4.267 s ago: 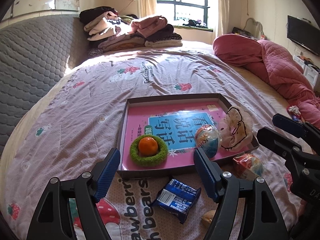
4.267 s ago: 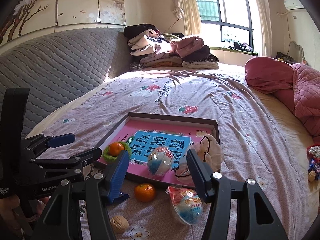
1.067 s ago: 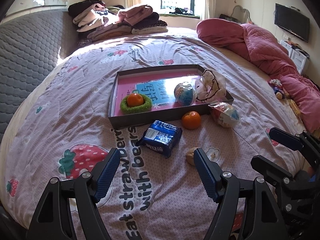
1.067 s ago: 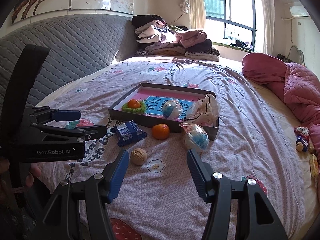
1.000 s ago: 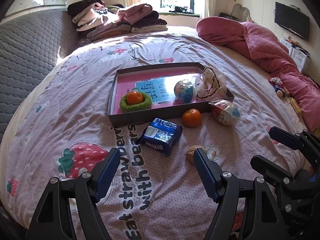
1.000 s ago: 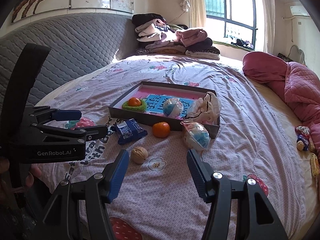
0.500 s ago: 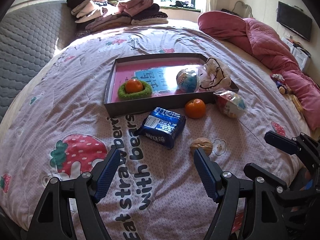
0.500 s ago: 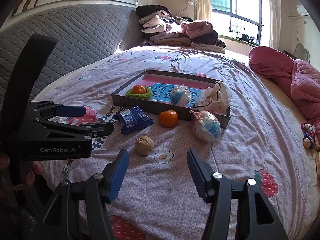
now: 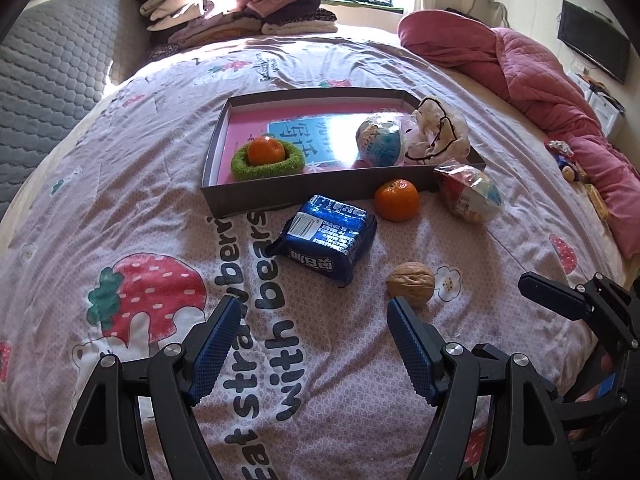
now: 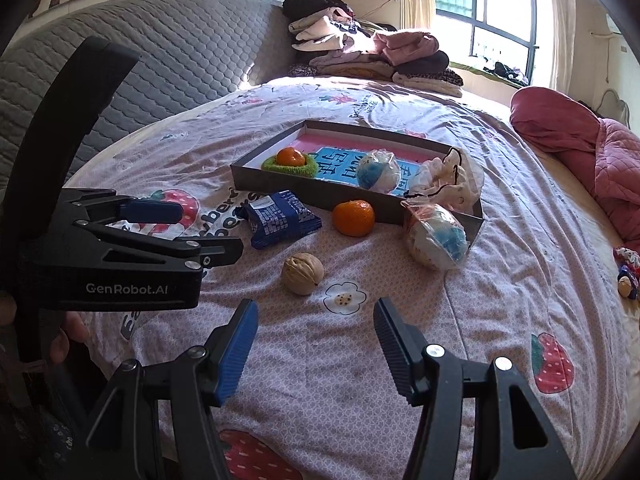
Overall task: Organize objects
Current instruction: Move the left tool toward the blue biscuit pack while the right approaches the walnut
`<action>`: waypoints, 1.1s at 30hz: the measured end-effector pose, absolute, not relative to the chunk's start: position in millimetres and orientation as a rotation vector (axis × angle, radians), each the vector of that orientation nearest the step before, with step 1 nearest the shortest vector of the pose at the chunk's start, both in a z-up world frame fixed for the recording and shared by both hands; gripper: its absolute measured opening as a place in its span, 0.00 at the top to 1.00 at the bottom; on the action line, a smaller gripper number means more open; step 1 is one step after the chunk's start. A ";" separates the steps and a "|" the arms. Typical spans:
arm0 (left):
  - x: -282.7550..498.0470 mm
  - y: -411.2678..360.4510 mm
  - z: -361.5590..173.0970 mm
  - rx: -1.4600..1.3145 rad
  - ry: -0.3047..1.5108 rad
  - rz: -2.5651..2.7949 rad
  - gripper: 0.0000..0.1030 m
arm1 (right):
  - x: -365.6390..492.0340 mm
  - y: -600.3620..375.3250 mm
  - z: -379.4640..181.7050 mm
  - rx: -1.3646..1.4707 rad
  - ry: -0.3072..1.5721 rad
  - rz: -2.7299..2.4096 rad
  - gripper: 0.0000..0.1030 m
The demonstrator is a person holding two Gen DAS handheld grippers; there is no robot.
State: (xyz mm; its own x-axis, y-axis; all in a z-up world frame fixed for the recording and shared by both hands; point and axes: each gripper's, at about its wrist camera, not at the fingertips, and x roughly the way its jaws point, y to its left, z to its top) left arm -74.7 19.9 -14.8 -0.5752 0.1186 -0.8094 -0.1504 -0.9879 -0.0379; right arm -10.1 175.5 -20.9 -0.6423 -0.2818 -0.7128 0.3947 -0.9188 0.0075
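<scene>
Blue-padded left tool (image 9: 312, 320), right tool (image 10: 314, 320): wide apart, holding nothing, above bedsheet (image 9: 120, 200).

Both grippers have drawn back from the tray (image 9: 320, 194) toward 6 o'clock, so the walnut (image 9: 410, 283) now sits by the left gripper (image 9: 314, 342) at its 1 o'clock

Orange tangerine (image 9: 397, 199), blue snack pkt (image 9: 326, 237), brown walnut (image 9: 410, 282), strawberry-print pink sheet (image 9: 120, 216).

tangerines (image 9: 397, 200) 2 | wrapped eggs (image 9: 472, 196) 2 | walnut (image 9: 410, 281) 1 | blue packet (image 9: 326, 237) 1
</scene>
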 end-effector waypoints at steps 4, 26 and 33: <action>-78.6 18.5 -18.5 -1.369 0.042 2.656 0.25 | -12.7 172.6 -26.5 1.070 0.215 -2.533 0.42; -116.2 16.6 -42.6 -1.367 -0.003 2.612 0.25 | -45.1 155.7 -62.1 1.111 0.226 -2.517 0.42; -128.6 17.2 -47.8 -1.367 0.004 2.611 0.25 | -55.9 153.4 -65.9 1.097 0.220 -2.521 0.42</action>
